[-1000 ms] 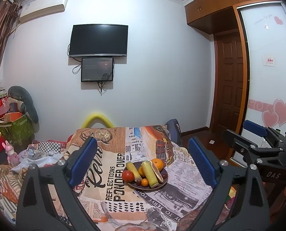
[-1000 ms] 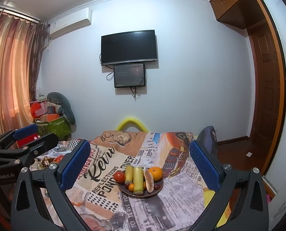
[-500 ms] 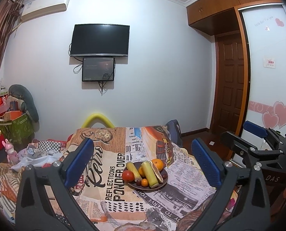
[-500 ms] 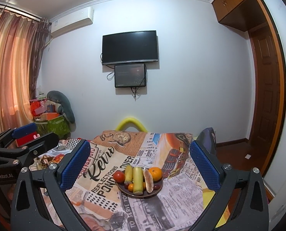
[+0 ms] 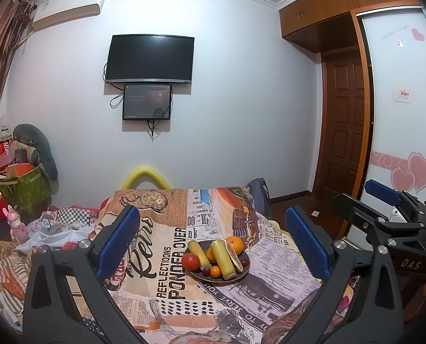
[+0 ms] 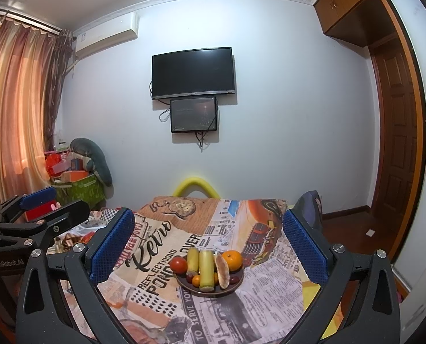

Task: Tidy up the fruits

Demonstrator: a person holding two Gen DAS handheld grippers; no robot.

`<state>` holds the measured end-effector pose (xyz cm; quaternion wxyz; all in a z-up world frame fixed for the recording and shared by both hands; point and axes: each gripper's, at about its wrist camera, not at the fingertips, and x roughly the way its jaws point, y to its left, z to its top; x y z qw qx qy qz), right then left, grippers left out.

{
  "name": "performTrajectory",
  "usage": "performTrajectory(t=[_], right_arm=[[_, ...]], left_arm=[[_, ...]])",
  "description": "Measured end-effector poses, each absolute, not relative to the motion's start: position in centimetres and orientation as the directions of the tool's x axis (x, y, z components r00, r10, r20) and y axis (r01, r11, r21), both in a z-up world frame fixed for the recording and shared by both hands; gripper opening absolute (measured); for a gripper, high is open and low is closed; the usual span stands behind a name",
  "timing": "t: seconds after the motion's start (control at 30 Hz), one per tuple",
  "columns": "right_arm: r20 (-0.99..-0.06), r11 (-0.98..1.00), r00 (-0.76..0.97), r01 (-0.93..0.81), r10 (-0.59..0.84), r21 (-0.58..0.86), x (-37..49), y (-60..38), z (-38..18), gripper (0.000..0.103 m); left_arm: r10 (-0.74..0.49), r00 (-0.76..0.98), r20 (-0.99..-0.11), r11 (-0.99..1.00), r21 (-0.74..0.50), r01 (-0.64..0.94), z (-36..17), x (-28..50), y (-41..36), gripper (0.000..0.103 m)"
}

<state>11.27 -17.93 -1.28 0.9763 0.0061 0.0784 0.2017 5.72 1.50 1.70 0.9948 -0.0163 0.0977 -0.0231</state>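
- As we hold both grippers back, the plate (image 5: 243,275) of fruit lies at twelve o'clock, well apart, on the tabletop (image 5: 273,281).
- Left gripper (image 5: 211,246): fingers (image 5: 118,240) released, just widened, nothing between.
- Right gripper (image 6: 208,246): fingers (image 6: 112,246) spread, empty.
- Corn (image 6: 206,269): long axis toward us in the right wrist view; tomato (image 6: 178,265) at nine, orange (image 6: 232,259) at two.
- We judge neither hand clearly nearer; both aim almost level.

Fruit plate (image 5: 243,273) between spread fingers (image 5: 118,240)
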Motion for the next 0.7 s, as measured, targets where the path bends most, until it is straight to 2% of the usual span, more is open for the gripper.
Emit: performTrajectory(t=[0.7], right_arm=[[-0.147,0.921,0.910,-0.386,0.389,0.048,11.06,-17.93,-0.82,0.103]], left_arm=[[-0.069,0.976,-0.206,0.997,-0.057,0.059,1.82,5.70,2.25,0.103]])
